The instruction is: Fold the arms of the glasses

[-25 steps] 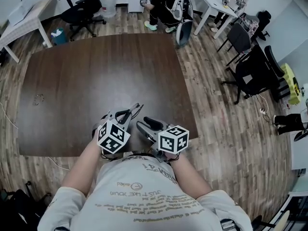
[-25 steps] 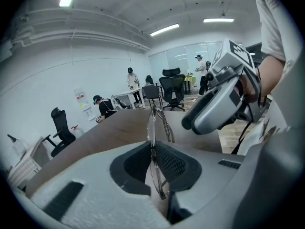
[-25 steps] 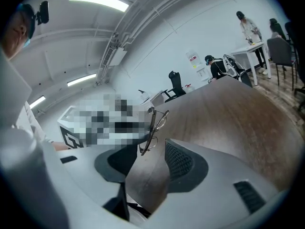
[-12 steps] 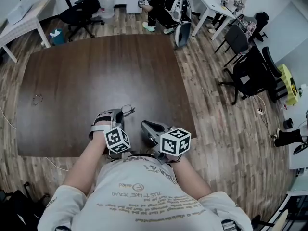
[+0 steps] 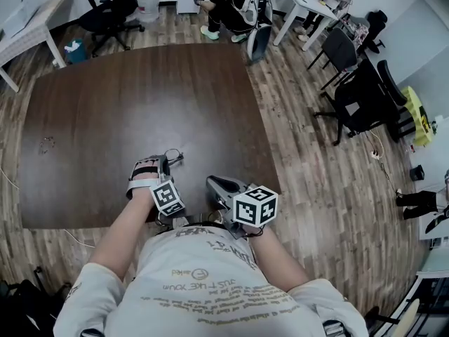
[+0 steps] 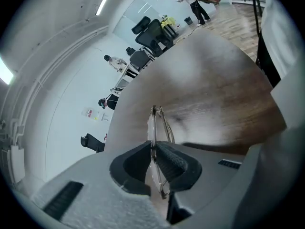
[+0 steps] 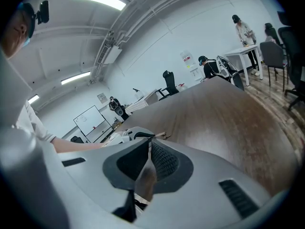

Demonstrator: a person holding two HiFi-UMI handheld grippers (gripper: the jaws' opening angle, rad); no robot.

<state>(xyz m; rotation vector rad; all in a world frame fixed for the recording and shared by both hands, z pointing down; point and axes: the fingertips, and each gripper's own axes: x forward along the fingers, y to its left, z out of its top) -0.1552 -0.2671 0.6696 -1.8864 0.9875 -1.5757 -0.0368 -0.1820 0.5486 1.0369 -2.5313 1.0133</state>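
Two claws by the near bench [image 5: 140,104] edge: left claw [image 6: 153,151] clenched on the glasses [image 6: 153,123], right claw [image 7: 147,149] pinched closed, nothing in it.

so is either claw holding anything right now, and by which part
The left claw holds the glasses edge-on, its pads clamped on the front frame at a lens rim. The right claw is shut on nothing.

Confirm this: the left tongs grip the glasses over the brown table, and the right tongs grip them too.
One error. The left tongs grip the glasses over the brown table, but the right tongs are shut on nothing; the right gripper view shows it.
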